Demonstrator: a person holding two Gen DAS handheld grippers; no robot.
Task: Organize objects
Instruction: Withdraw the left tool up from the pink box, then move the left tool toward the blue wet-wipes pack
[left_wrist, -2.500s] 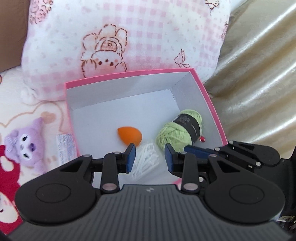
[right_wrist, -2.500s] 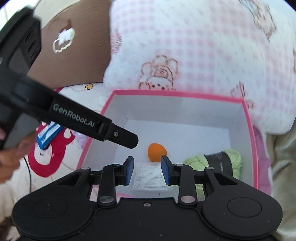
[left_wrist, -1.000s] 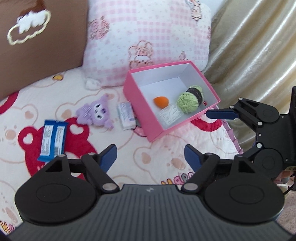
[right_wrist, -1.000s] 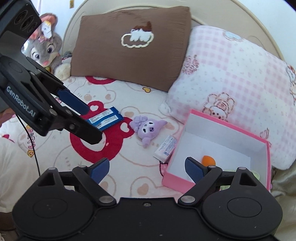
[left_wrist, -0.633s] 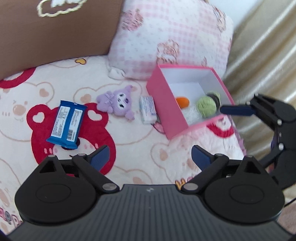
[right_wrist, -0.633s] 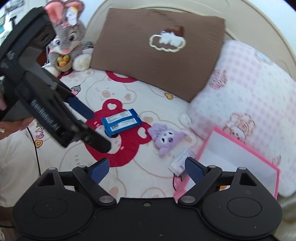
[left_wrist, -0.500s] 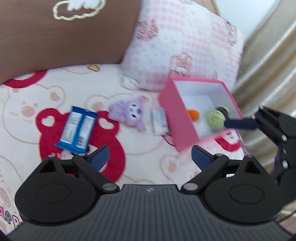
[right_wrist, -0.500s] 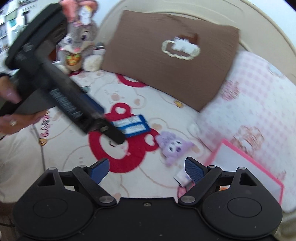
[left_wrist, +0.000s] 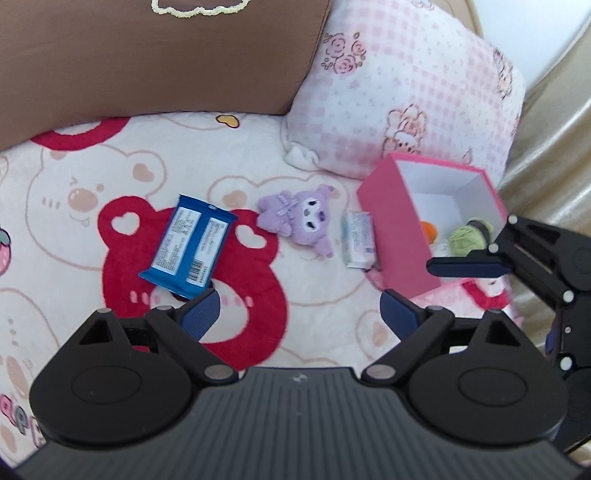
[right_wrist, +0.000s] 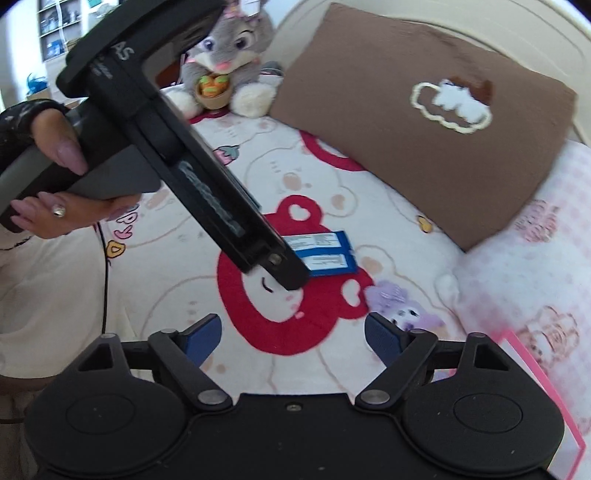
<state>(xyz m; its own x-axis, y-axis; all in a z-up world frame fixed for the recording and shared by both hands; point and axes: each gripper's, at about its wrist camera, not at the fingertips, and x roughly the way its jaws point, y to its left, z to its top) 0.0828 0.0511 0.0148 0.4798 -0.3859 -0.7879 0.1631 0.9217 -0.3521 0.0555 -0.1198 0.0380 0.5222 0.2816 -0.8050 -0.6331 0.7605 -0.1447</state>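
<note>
A blue snack packet (left_wrist: 188, 245) lies flat on the bear-print bedspread, just beyond my left gripper (left_wrist: 299, 312). Its jaws stand wide, are closing slightly, and hold nothing. Right of the packet lie a purple plush (left_wrist: 299, 218) and a white tissue pack (left_wrist: 358, 238). The pack rests against the pink box (left_wrist: 399, 229), which holds an orange sponge (left_wrist: 429, 229) and green yarn (left_wrist: 467, 236). My right gripper (right_wrist: 293, 334) hovers over the bedspread, jaws wide, closing, empty. In the right wrist view the left gripper's body partly covers the packet (right_wrist: 325, 253).
A brown pillow (left_wrist: 147, 55) and a pink checked pillow (left_wrist: 406, 85) line the back of the bed. A grey bunny plush (right_wrist: 229, 48) sits at the far left corner. A gold curtain (left_wrist: 554, 147) hangs right of the box. A hand (right_wrist: 55, 184) grips the left tool.
Both grippers have drawn back from the pink box and swung left over the bedspread. Their jaws, narrow over the box at first, now stand wide. The packet sits nearer the left gripper.
</note>
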